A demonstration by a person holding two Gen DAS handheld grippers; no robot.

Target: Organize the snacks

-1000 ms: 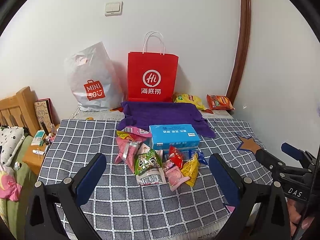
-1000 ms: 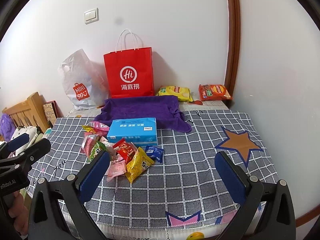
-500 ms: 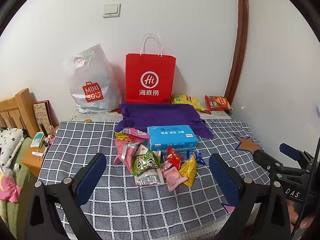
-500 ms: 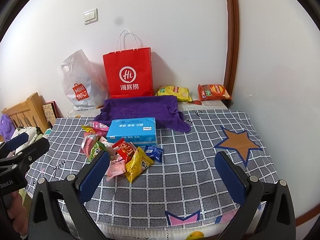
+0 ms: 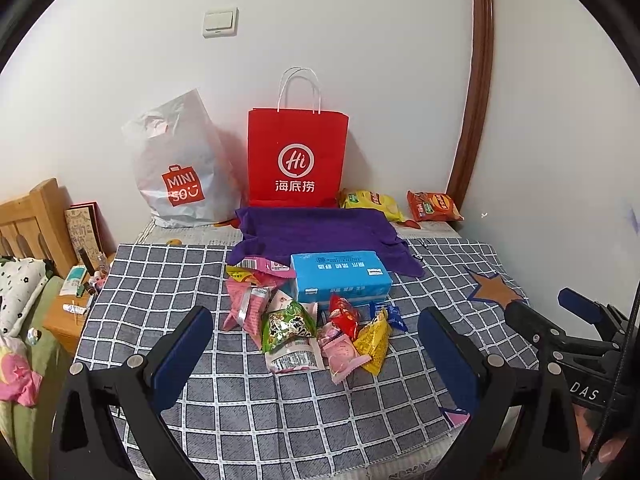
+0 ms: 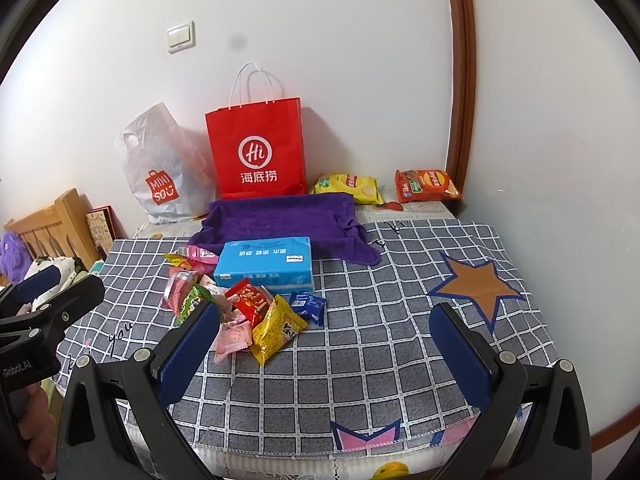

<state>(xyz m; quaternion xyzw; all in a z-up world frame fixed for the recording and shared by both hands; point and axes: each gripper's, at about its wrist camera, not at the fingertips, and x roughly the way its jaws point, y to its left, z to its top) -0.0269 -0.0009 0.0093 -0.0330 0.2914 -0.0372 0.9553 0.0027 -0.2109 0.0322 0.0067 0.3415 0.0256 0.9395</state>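
Before the blue box, loose snack packets lie heaped; both left gripper and right gripper hover spread, empty; best pinch an outer packet's crimped edge.

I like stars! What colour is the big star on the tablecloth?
The star is orange-brown with a dark blue outline. The right wrist view shows it best.

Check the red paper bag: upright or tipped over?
Upright. The red paper bag stands against the wall, handles up, behind the purple cloth.
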